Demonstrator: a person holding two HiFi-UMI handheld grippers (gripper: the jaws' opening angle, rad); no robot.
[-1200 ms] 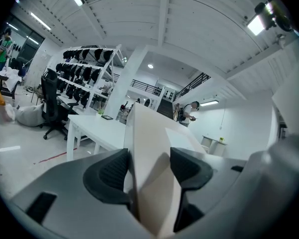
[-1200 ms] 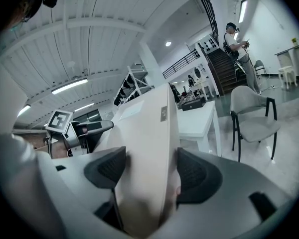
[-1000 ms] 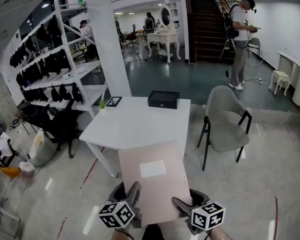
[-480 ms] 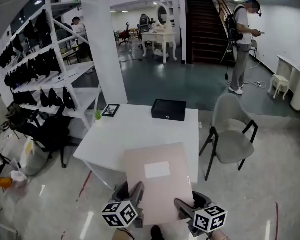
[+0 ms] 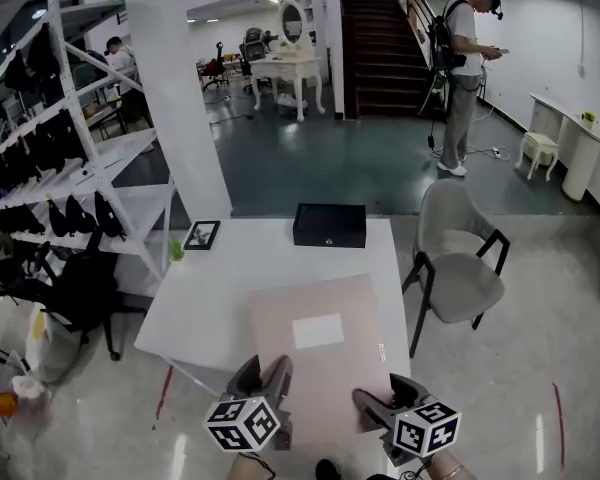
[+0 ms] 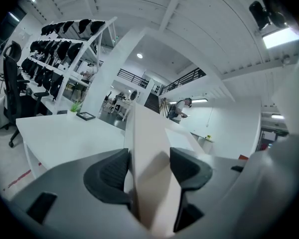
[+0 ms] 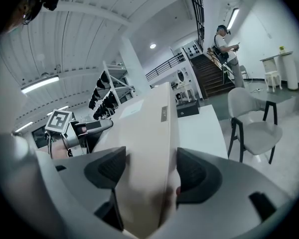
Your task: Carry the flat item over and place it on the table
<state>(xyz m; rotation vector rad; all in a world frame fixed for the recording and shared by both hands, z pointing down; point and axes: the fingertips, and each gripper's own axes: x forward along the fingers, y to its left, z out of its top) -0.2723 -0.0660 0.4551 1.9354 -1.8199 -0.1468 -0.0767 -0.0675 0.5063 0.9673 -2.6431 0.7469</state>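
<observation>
left gripper (image 5: 265, 380) shut tight on board (image 5: 315, 363) | right gripper (image 5: 378, 406) shut tight on board | board's far end over white worktop (image 5: 220, 288)

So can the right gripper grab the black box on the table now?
Probably not: the right gripper is clamped on the flat board, and the black box sits at the far edge of the table.

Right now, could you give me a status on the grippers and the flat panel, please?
Left gripper, right gripper shut on the flat panel, near edge. Panel's far end over the white table. Black case at far edge, not touching.
</observation>
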